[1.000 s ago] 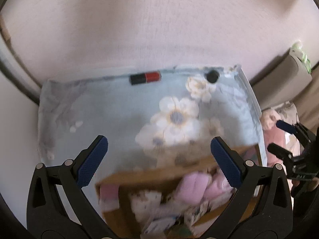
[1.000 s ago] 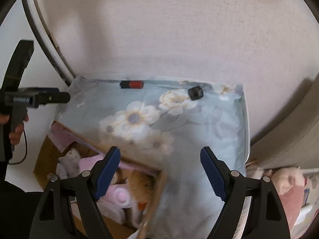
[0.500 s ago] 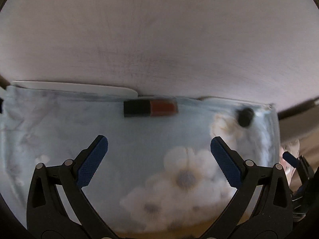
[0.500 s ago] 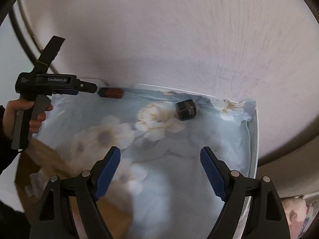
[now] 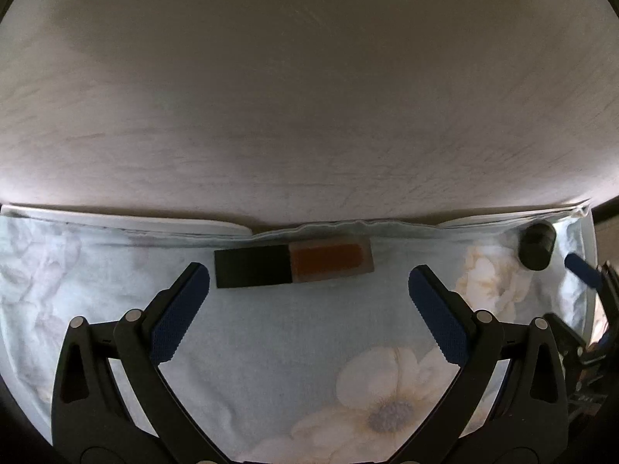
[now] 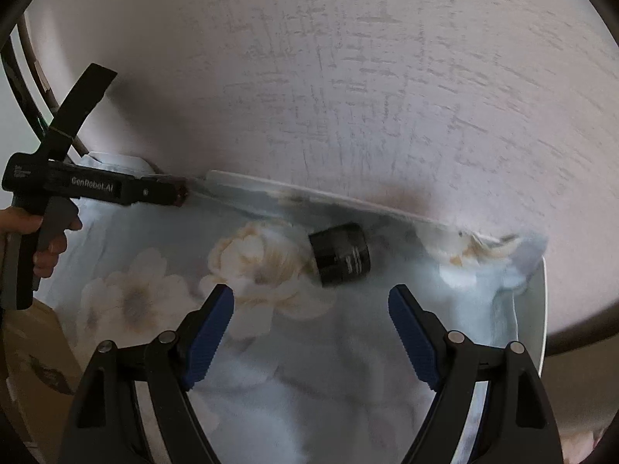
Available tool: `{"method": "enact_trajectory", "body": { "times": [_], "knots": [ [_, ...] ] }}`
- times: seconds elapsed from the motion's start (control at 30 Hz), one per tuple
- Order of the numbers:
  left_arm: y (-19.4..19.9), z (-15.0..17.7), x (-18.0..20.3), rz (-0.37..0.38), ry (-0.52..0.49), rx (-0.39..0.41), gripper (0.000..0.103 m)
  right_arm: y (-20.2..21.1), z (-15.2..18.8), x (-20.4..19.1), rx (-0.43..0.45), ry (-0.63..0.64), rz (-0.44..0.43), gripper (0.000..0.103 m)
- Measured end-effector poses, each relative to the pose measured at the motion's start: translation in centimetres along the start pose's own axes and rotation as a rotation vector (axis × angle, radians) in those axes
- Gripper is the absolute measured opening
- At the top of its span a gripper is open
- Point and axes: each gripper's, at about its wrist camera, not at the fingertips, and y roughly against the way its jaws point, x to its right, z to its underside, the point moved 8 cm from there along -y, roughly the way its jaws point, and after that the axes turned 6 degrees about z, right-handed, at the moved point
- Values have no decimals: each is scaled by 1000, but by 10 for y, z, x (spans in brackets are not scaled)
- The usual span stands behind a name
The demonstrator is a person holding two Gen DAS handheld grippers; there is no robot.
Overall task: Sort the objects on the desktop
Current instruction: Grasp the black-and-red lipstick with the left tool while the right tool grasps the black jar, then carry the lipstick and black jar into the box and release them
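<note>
Pale blue floral cloth (image 5: 271, 348) covers the counter, and on it, near the wall (image 5: 309, 96), we see a flat black-and-red block (image 5: 292, 265) lying just ahead of the left gripper (image 5: 309, 290), whose jaws stand wide apart and hold nothing. Our right gripper (image 6: 309, 317) is likewise spread wide and empty, with a small black jar (image 6: 340, 253) (lying on its side) just beyond its tips. In the right wrist view a hand (image 6: 42, 239) grips the left tool's handle.

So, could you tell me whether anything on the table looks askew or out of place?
The small black jar lies tipped on its side on the flowered cloth, not upright. The black and orange block lies flat by the wall, nothing odd there.
</note>
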Motion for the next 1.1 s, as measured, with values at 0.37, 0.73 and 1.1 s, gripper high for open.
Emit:
{"method": "enact_trajectory", "body": {
  "times": [0.37, 0.73, 1.1],
  "knots": [
    [-4, 2, -4, -3, -3, 39, 83, -24, -17, 5, 46, 6, 25, 58],
    [11, 13, 3, 22, -24, 33, 83, -14, -15, 6, 55, 11, 50, 31],
    [89, 17, 27, 32, -100, 111, 83, 46, -19, -4, 42, 45, 57, 31]
  ]
}}
